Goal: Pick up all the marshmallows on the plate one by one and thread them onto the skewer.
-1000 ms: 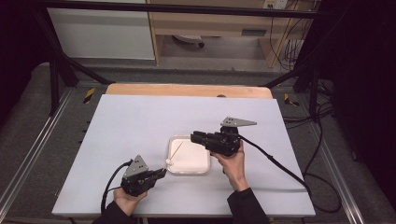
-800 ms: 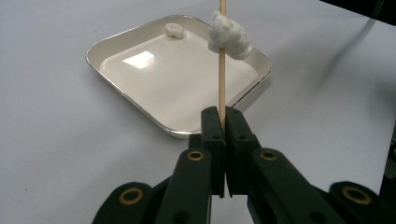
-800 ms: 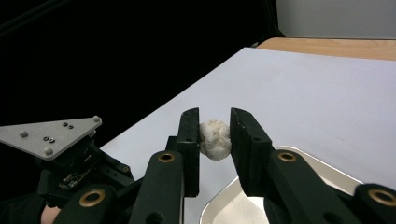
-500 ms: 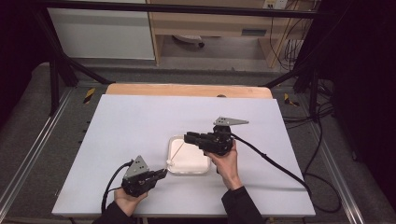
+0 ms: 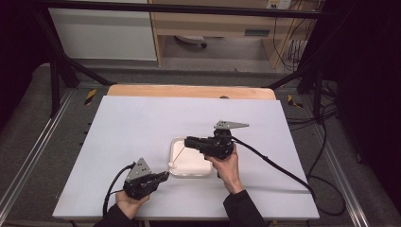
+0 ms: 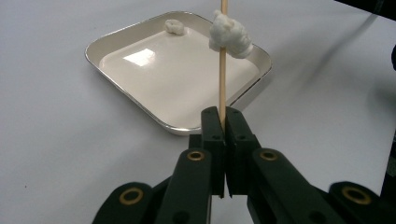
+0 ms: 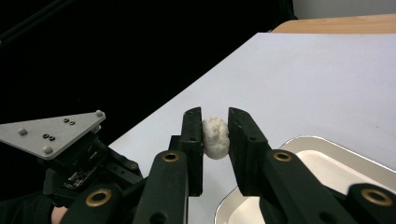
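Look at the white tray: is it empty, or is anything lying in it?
Not empty. In the left gripper view one small white lump lies in the far corner of the tray; the rest of its floor is bare.

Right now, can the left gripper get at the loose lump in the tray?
Probably not: the left gripper is shut on the skewer, though the loose lump lies uncovered in the tray.

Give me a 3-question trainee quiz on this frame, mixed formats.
1. True or false: the left tool is shut on the wooden skewer.
2. What sits between the right tool's jaws? A) a white lump B) a spoon C) nothing
3. Fill in: a small white piece lies at the far rim inside the ___.

Key: 1 true; 2 A, a white lump; 3 tray.
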Demonstrator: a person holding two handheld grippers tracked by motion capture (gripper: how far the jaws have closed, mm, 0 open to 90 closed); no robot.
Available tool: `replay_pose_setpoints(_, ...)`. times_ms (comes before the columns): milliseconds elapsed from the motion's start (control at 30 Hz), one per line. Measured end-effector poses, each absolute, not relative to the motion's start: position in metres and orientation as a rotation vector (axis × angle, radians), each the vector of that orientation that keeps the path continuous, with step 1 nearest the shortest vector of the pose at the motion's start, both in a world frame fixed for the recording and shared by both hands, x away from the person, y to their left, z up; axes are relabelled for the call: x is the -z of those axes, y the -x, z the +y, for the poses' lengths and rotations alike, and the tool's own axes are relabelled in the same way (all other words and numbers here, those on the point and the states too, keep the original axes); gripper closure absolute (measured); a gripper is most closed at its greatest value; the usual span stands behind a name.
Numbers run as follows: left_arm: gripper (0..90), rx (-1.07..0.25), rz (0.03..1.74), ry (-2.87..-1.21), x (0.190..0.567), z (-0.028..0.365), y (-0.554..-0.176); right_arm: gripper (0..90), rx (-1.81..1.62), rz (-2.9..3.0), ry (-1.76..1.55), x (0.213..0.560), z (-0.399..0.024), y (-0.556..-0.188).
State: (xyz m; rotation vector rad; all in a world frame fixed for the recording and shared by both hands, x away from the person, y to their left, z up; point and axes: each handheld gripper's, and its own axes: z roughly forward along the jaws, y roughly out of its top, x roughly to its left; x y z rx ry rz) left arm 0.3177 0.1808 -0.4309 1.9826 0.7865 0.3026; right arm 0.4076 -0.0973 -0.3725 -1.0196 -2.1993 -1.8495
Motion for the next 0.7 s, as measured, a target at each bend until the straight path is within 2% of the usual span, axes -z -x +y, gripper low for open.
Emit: replay_pose_setpoints(700,88.3,-0.271,0.852,-1.930,0.4331,0.1771,-0.3159,81.9,1.921,-2.156,1.002,0.3804,-0.0891,-0.4004)
